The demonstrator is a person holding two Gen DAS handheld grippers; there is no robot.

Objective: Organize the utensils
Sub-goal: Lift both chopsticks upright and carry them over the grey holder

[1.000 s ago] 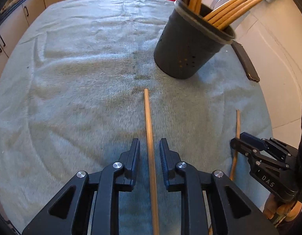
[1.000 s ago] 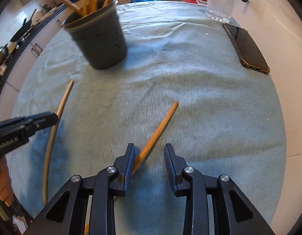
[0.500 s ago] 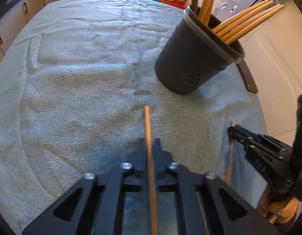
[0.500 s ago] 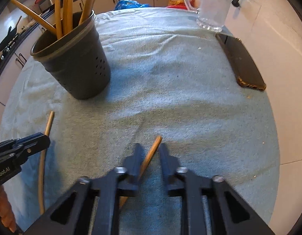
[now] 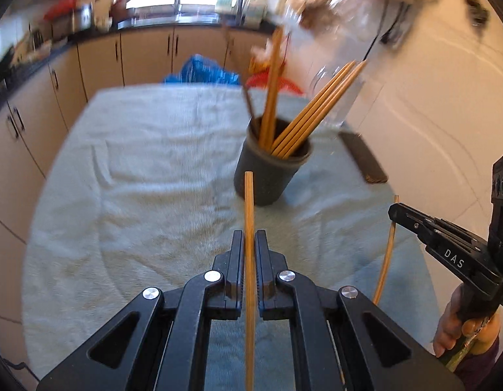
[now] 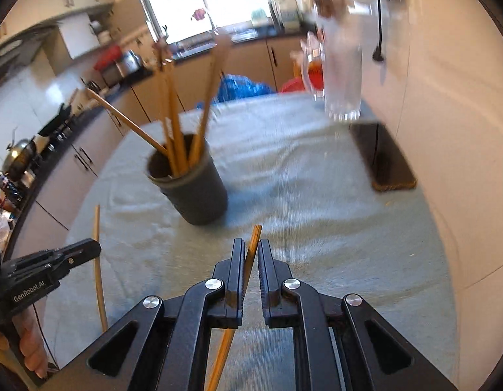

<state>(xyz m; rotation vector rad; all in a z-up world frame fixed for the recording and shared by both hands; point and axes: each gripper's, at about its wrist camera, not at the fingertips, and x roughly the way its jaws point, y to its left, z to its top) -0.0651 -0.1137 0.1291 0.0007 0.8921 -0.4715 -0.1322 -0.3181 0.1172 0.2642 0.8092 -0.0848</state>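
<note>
My left gripper [image 5: 249,244] is shut on a wooden chopstick [image 5: 249,215] that points ahead, lifted above the towel. My right gripper [image 6: 251,254] is shut on another wooden chopstick [image 6: 253,241], also raised. A dark grey utensil holder [image 5: 271,176] stands ahead on the towel with several wooden chopsticks leaning in it; it also shows in the right wrist view [image 6: 194,192]. Each gripper shows in the other's view, the right one [image 5: 395,210] at the right and the left one [image 6: 95,247] at the left, each with its chopstick.
A pale green towel [image 5: 147,163] covers the table. A dark phone [image 6: 386,159] lies at the right by the wall. A glass jug [image 6: 341,75] stands at the far right. Kitchen cabinets [image 5: 98,62] run behind and to the left.
Both grippers closed on their chopsticks and lifted them off the towel. Both views tilted up, so the holder now looks farther off and the kitchen behind shows.
</note>
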